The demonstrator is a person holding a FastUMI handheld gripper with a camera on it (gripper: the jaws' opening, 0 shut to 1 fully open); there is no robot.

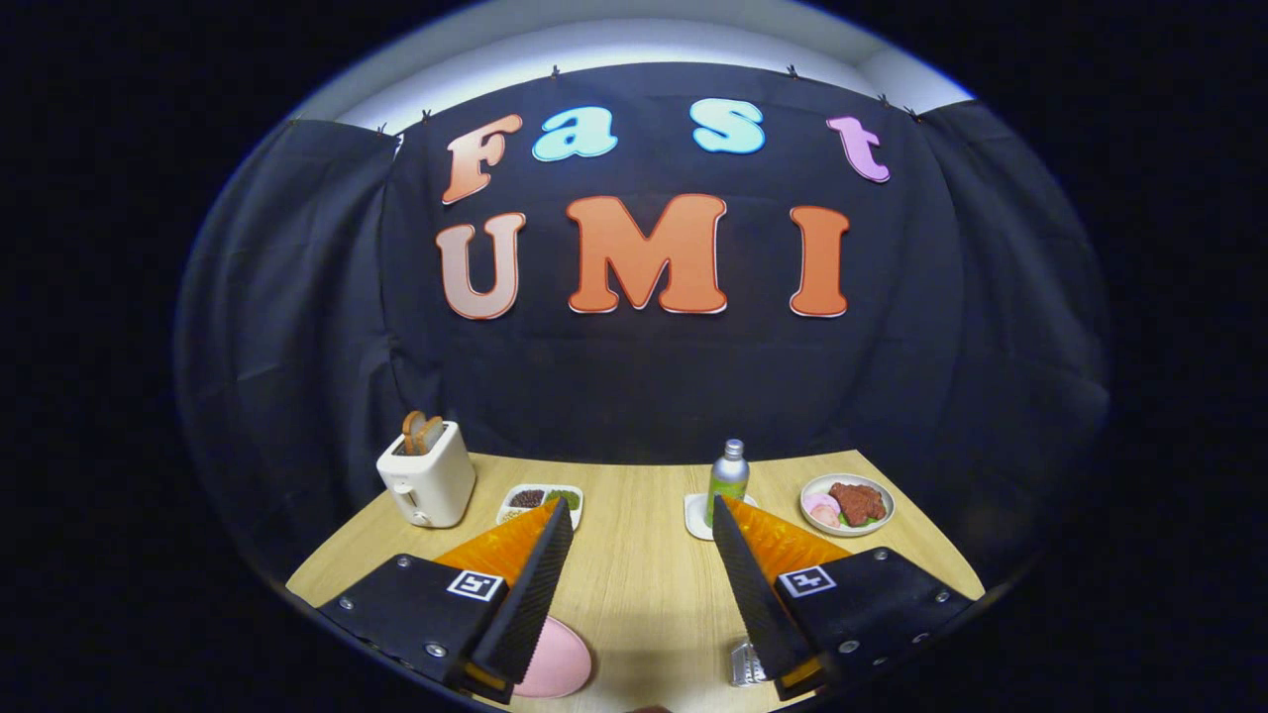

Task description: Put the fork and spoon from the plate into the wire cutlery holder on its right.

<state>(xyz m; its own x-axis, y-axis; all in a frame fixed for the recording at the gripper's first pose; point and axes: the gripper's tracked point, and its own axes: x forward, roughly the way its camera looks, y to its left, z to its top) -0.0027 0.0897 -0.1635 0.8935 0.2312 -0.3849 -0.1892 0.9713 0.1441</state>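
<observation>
A: How is the two-finger gripper [642,515] sitting?

B: Its black ribbed fingers [540,584] are standing wide apart above the light wooden table [644,584], gripping nothing.

A: And the task's things?

B: A round pink plate [557,662] is peeking out under the left finger, and part of the silvery wire cutlery holder [745,665] is showing beneath the right one. I cannot tell where the fork and spoon are lying.

A: Beyond the fingers?

B: A white toaster [428,483] holding brown toast, a white rectangular dish of dark and green food [540,500], a green bottle with a silver cap [728,475] standing on a white coaster, and a round plate of meat [848,503] are sitting along the far edge.
</observation>
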